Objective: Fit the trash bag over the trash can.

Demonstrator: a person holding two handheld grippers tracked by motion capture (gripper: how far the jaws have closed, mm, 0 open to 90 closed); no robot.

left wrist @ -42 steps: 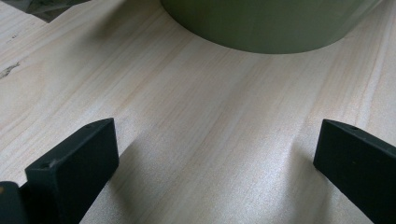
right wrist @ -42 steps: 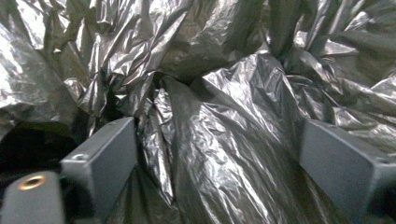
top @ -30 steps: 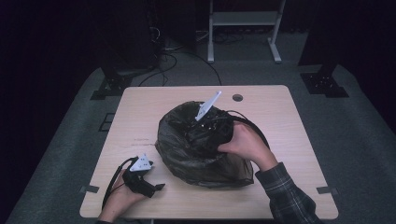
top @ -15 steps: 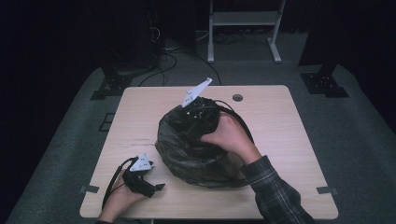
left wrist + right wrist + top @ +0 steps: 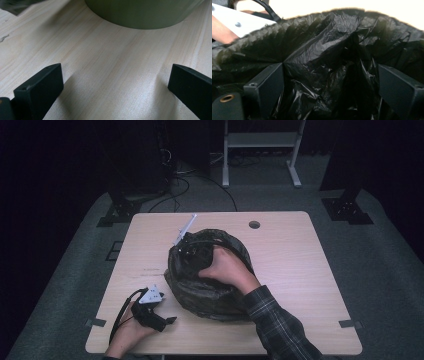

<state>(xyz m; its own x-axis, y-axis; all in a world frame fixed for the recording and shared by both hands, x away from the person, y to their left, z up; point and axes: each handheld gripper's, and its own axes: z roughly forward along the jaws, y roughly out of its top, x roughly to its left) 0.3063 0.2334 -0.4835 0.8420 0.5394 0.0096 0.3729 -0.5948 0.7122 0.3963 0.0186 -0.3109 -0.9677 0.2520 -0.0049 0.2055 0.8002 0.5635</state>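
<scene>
A black plastic bag point(image 5: 210, 275), lining a round olive-green bin, is seen in the high view near the middle of the table point(image 5: 300, 270). The right gripper point(image 5: 192, 251) is pushed into the bag's mouth from the near side, its grey plate sticking up at the far-left rim. The right gripper view adds what the high view hides: crumpled black film point(image 5: 322, 65) between fingers point(image 5: 265, 87) spread wide, nothing clamped. The left gripper point(image 5: 167, 321) is rested on the table at the near-left corner, just beside the bag. In the left gripper view its fingers point(image 5: 40, 90) are set wide apart over bare wood, the bin's green wall point(image 5: 140, 12) ahead.
</scene>
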